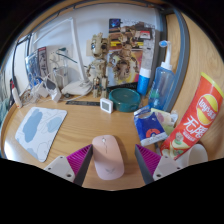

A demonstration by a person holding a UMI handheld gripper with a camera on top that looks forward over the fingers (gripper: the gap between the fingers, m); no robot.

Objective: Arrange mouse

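A pale pink mouse [107,156] lies on the wooden desk [78,125], between my two fingers. My gripper [112,162] is open: the magenta pads [80,158] stand at either side of the mouse with a small gap at each side. The mouse rests on the desk on its own. A blue and white mouse mat [42,131] lies on the desk to the left, beyond the left finger.
A red crisp tube [197,117] and blue packets [151,126] lie right of the mouse. A dark green bowl [124,98], a small white clock [106,104], a blue spray bottle [161,84] and wooden models [118,55] stand at the back.
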